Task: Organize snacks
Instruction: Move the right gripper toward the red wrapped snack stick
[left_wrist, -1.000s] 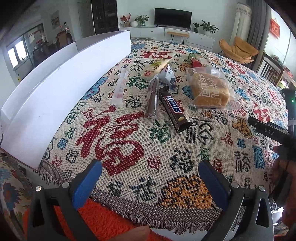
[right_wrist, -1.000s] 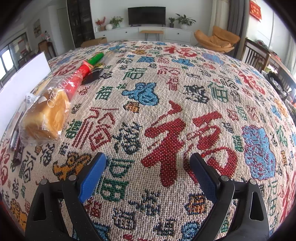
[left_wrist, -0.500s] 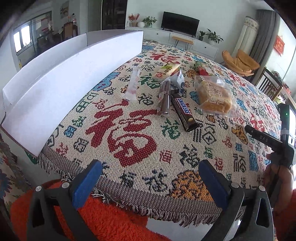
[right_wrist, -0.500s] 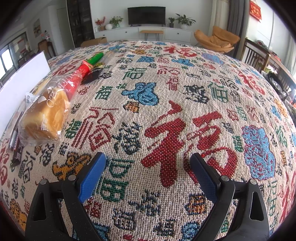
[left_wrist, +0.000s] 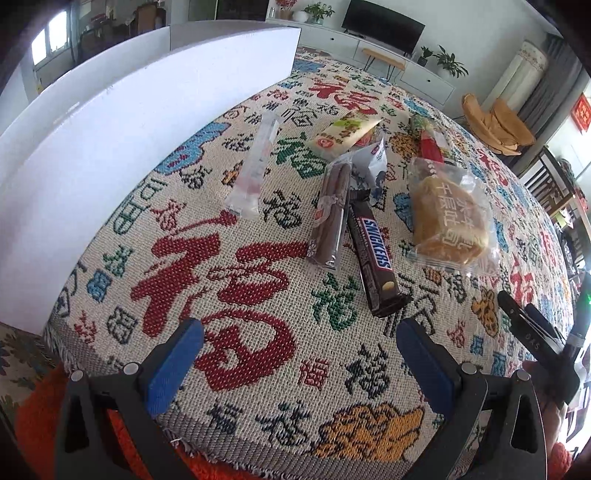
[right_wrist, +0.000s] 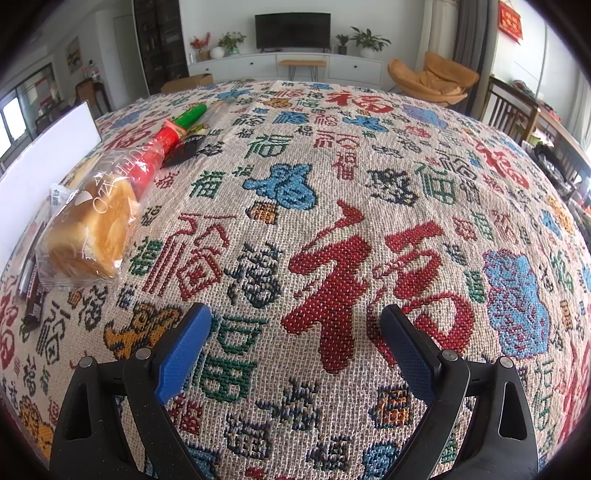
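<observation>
Left gripper (left_wrist: 301, 341) and right gripper (right_wrist: 295, 328) are seen released above the tablecloth (right_wrist: 369, 177); Snickers bar (left_wrist: 375, 254) lies untouched.

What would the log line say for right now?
left gripper: open, empty | right gripper: open, empty | Snickers bar, bread bag: on tablecloth

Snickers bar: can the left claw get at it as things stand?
Probably yes. The left claw is open and empty, and the Snickers bar lies just ahead on the cloth, its near end unobstructed. A brown wafer pack lies close along its left side.
</observation>
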